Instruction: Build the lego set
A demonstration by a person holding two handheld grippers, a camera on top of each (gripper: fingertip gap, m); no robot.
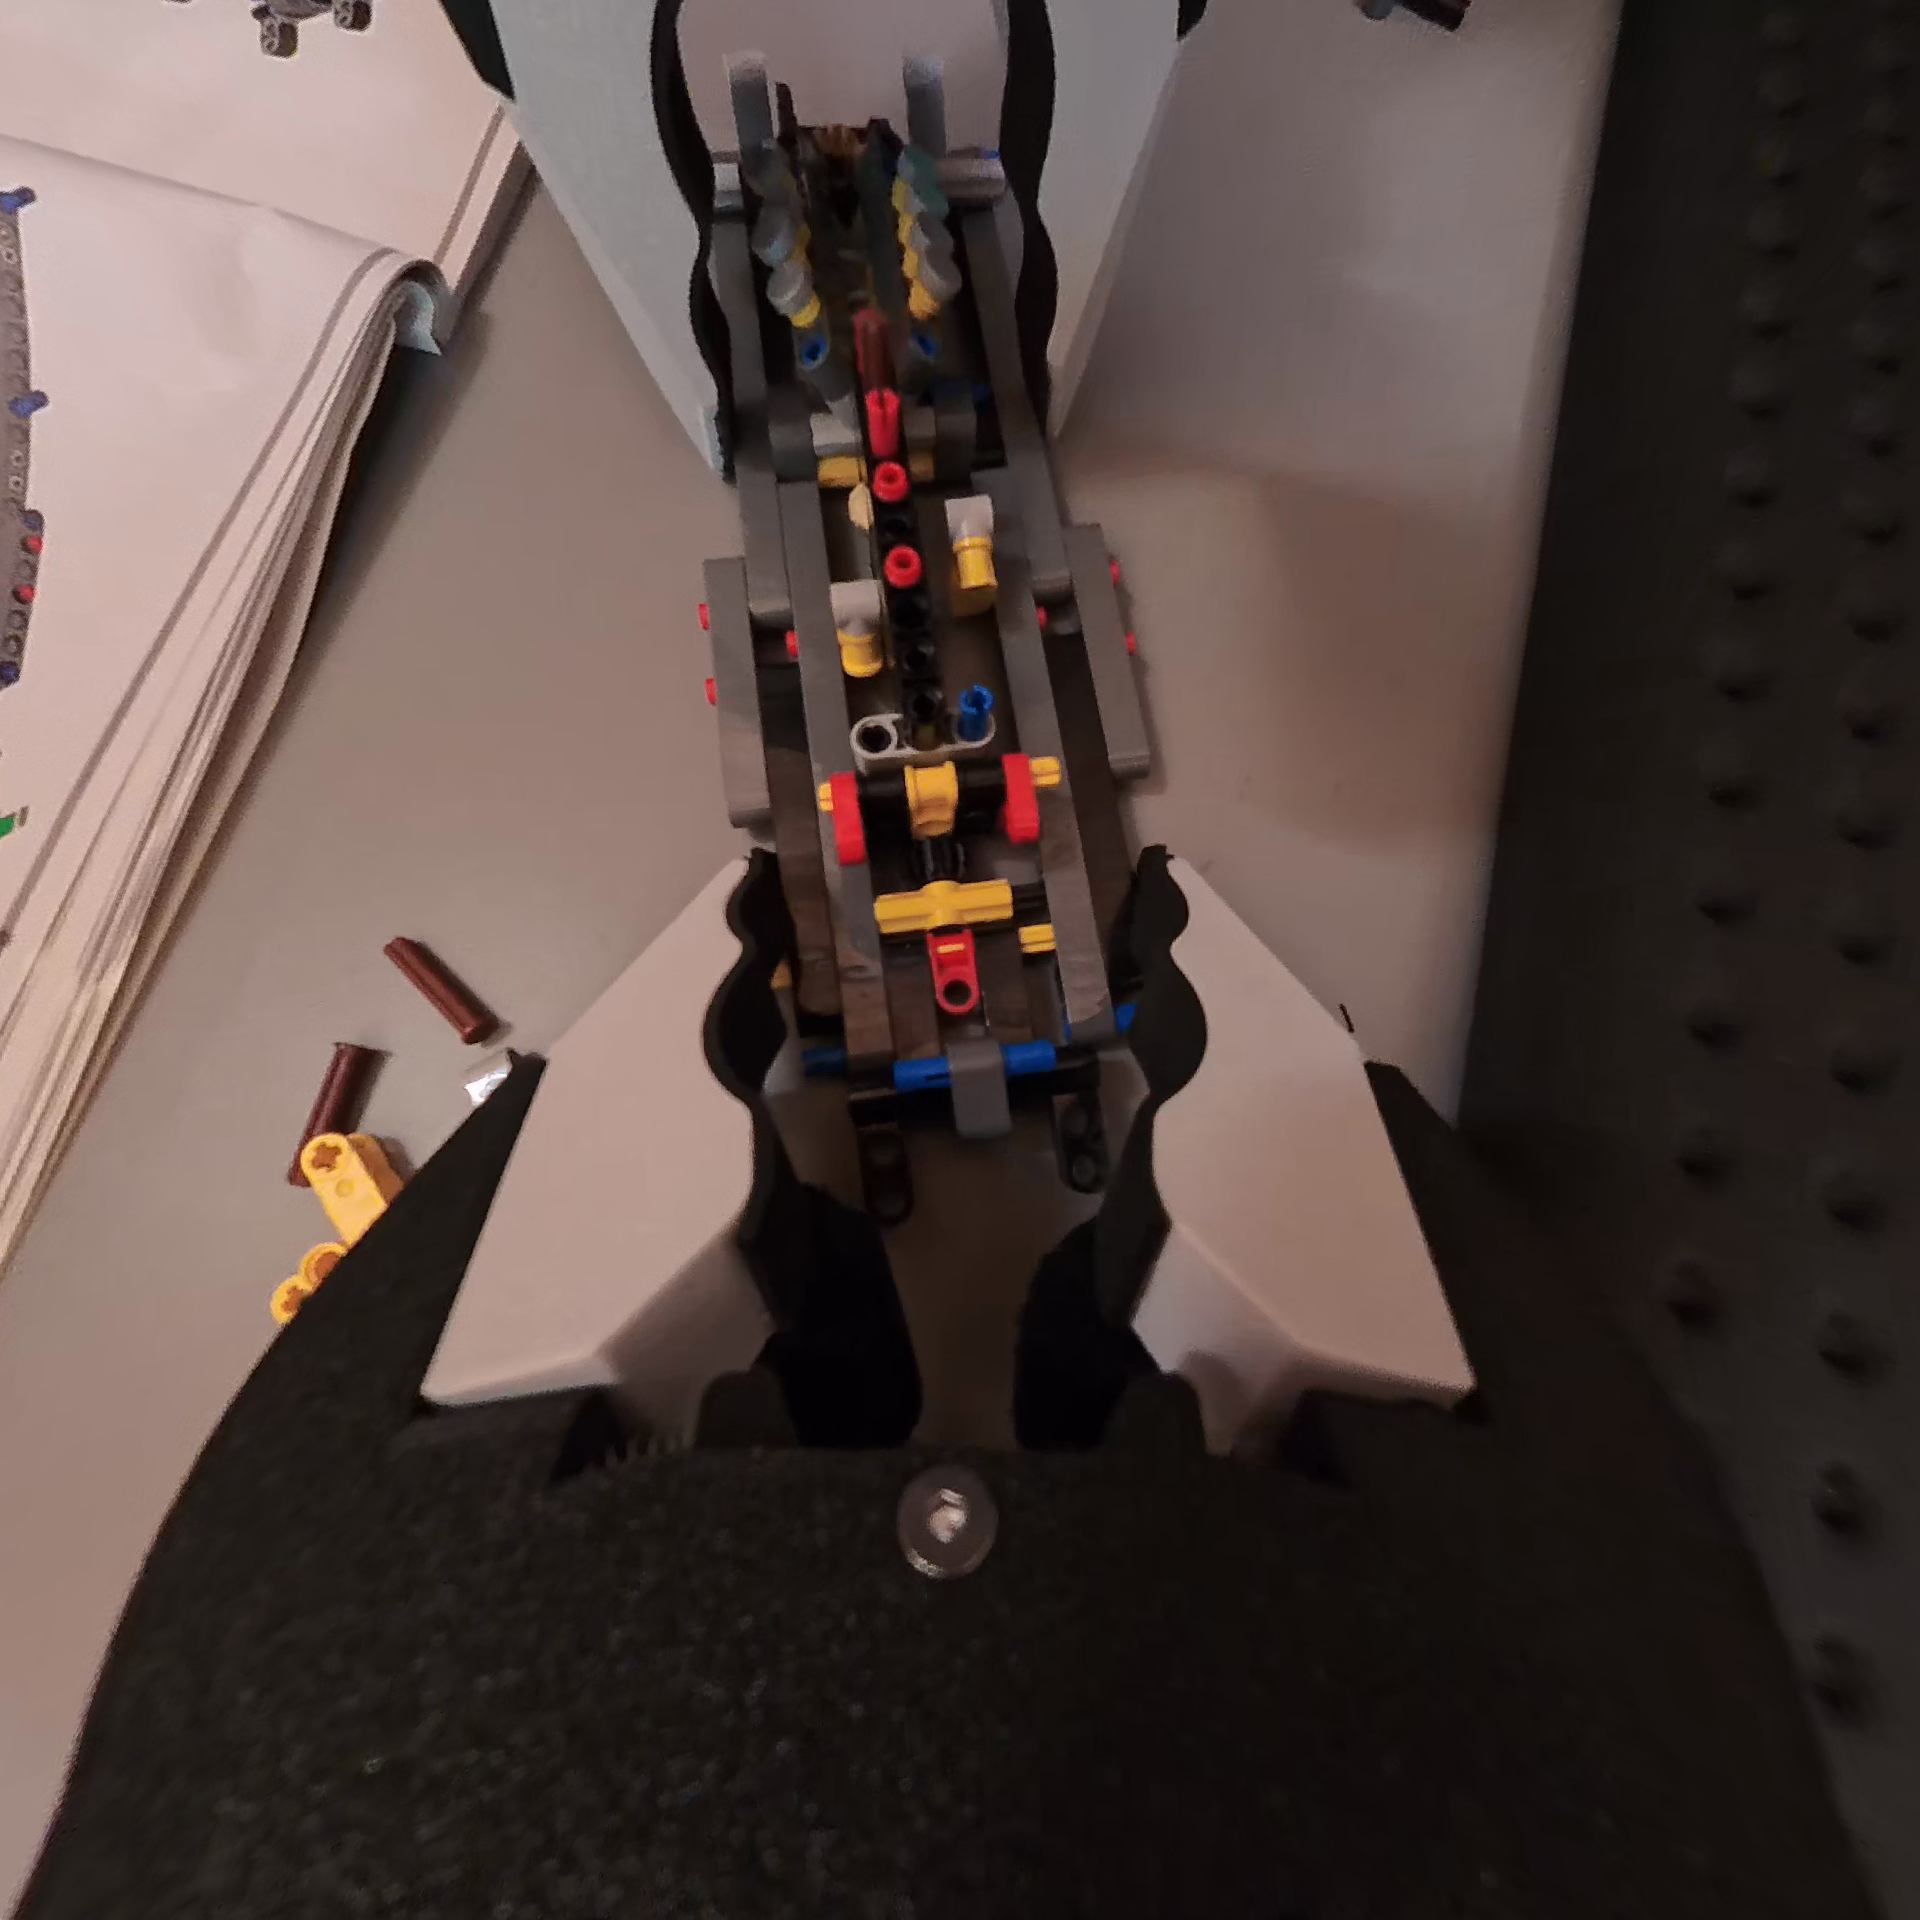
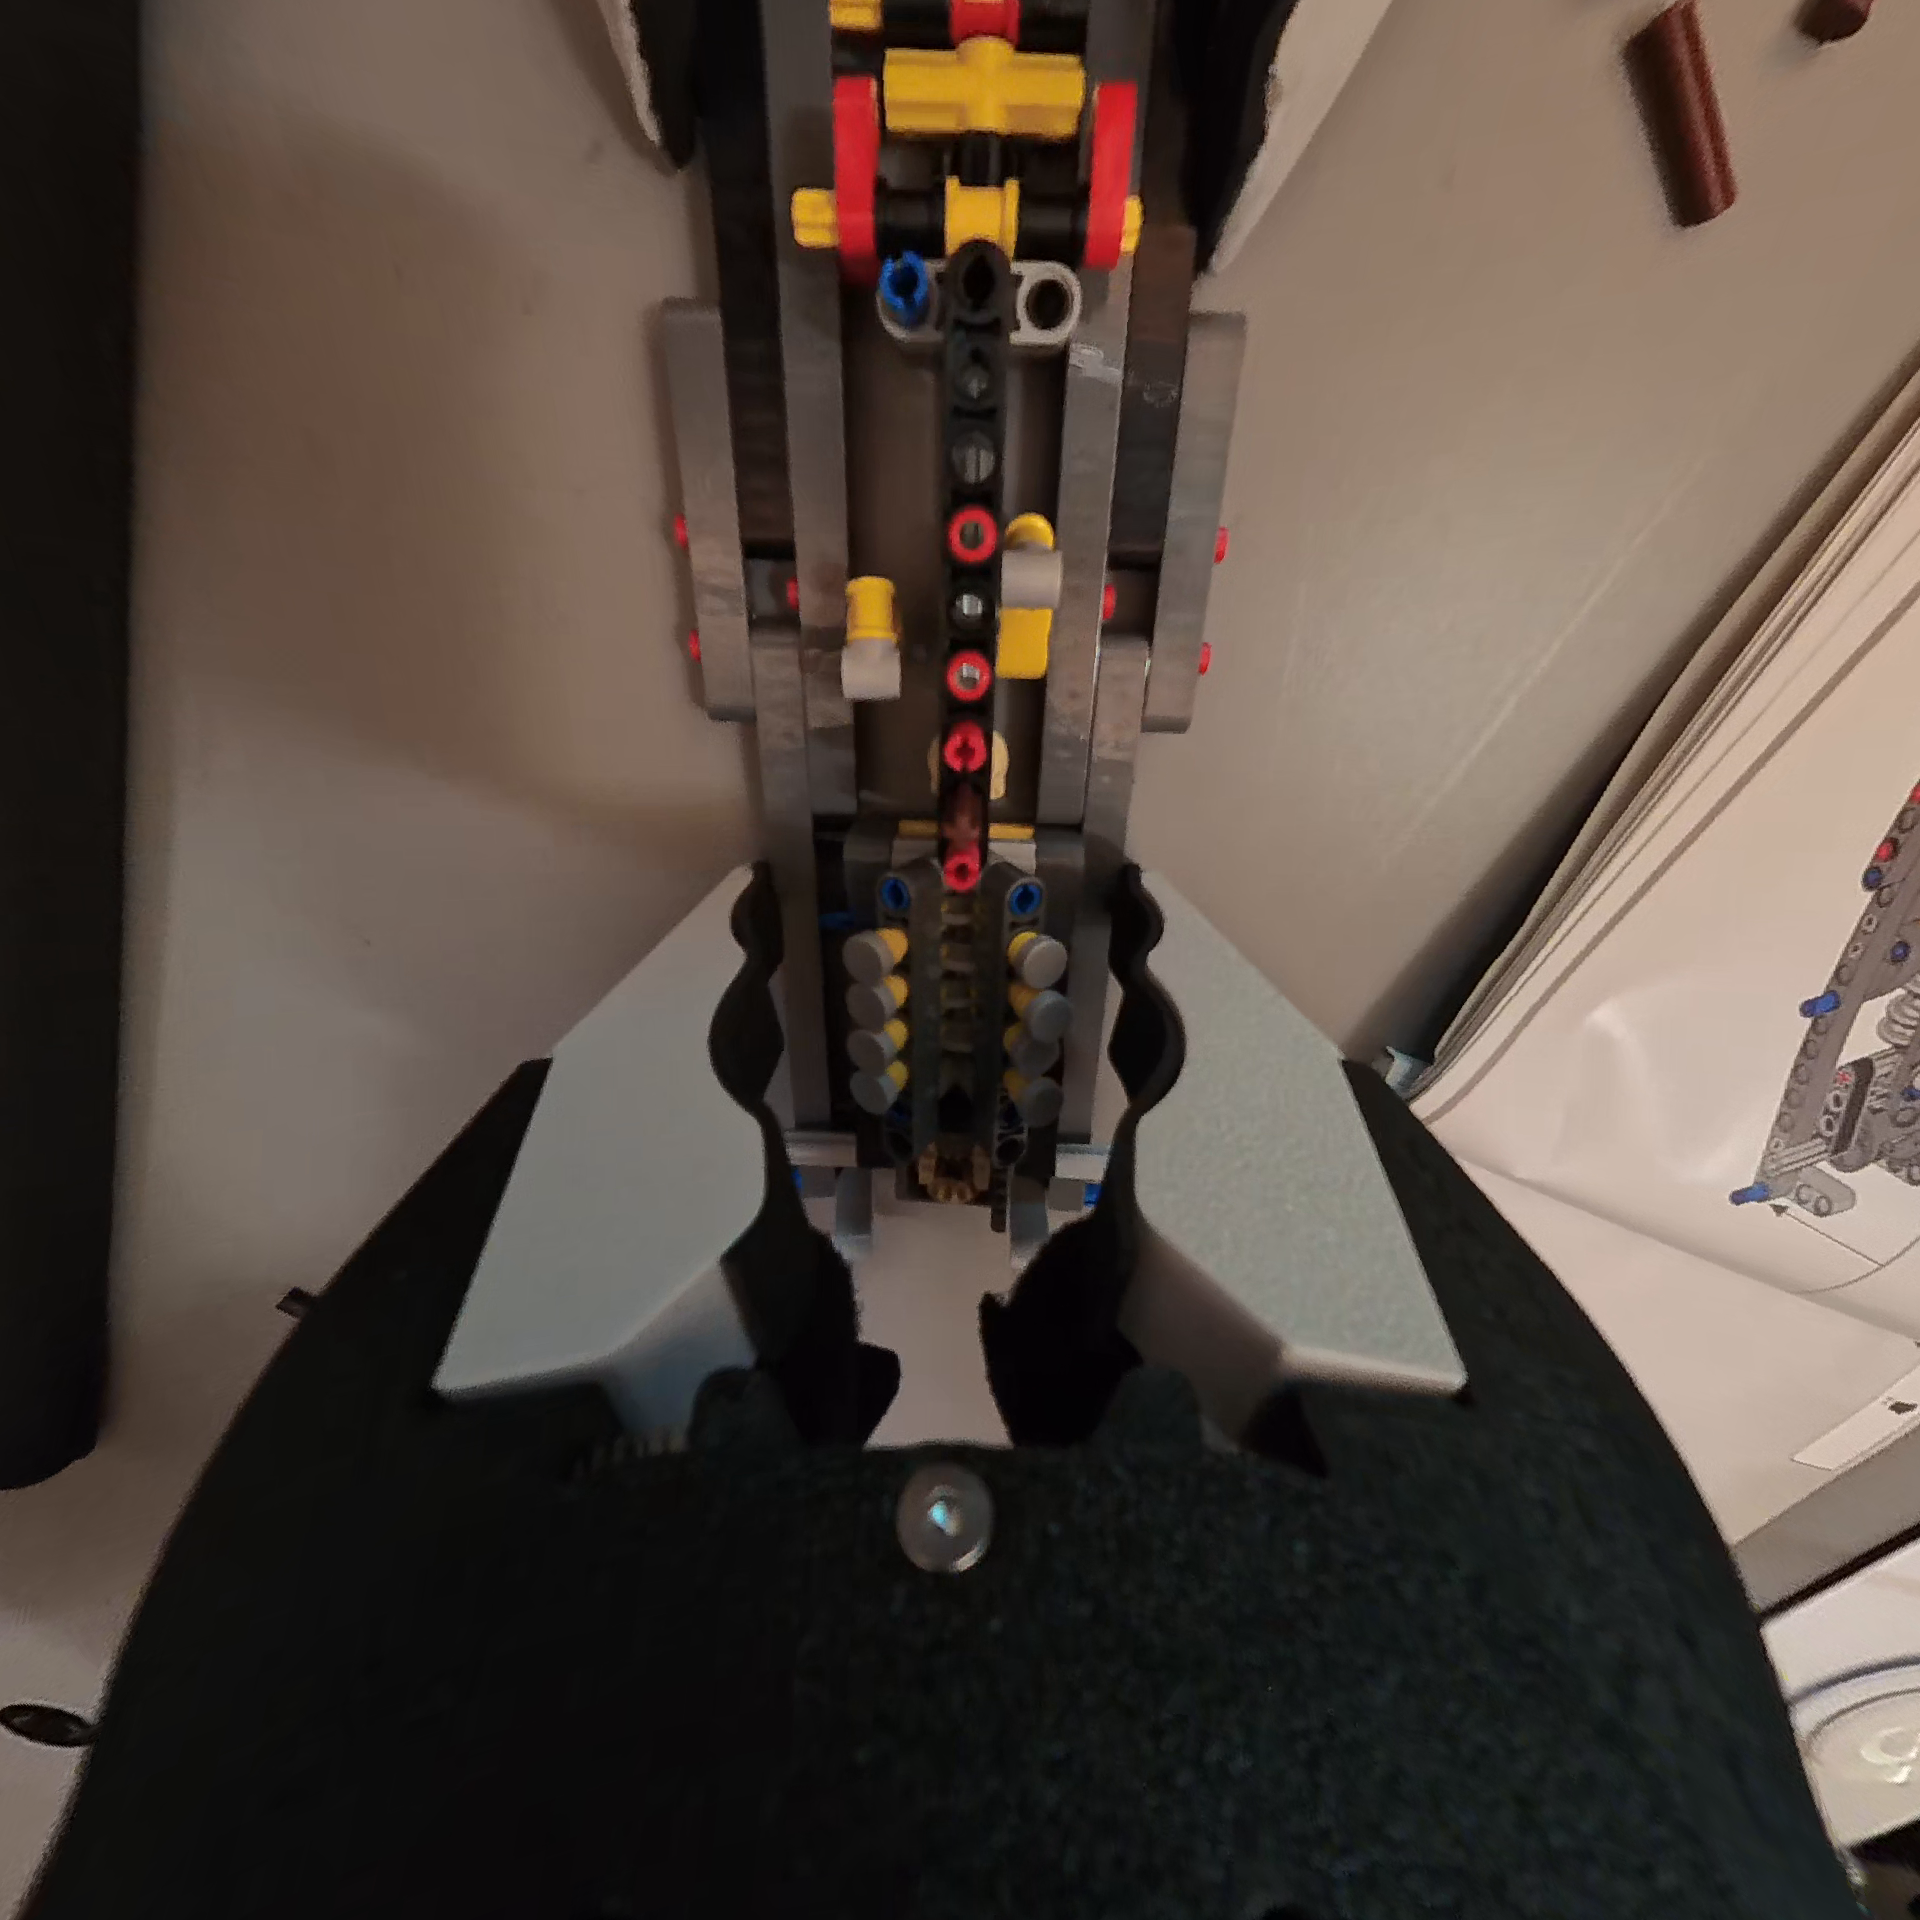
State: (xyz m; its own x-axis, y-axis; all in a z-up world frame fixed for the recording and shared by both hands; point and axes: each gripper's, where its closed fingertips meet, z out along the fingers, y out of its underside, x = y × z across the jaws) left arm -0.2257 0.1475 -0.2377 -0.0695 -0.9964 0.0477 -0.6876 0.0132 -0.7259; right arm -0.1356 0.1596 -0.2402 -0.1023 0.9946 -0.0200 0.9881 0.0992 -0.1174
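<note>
My left gripper (image 1: 951, 997) clamps one end of the long lego chassis (image 1: 914, 665), its black wavy fingers (image 1: 743, 997) closed against the grey side beams just beside the blue and grey cross-axle end, while my right gripper (image 2: 940, 1023) clamps the opposite end, its fingers (image 2: 743, 1023) pressed on either side of the small engine block (image 2: 956, 1023) with its two rows of grey and yellow pistons. The chassis spans the gap between both grippers, its long axis running straight from one wrist camera toward the other, held level above the pale table (image 1: 540, 582). In the left wrist view, an open instruction booklet (image 1: 177, 499) lies at far left, then two brown axle pins (image 1: 442, 989) and yellow connector pieces (image 1: 348, 1169) lie loose on the table near my left finger; the chassis fills the centre, steering end nearest, engine end farthest, where the white body of the right gripper takes it; a dark studded baseplate (image 1: 1766, 727) lies along the right edge. In the right wrist view, a dark strip borders the left, the chassis runs up the centre with a black beam (image 2: 971, 540) carrying red pins along its spine, engine nearest, and a brown axle pin (image 2: 1683, 114) and the booklet (image 2: 1714, 1039) sit to the right.
</note>
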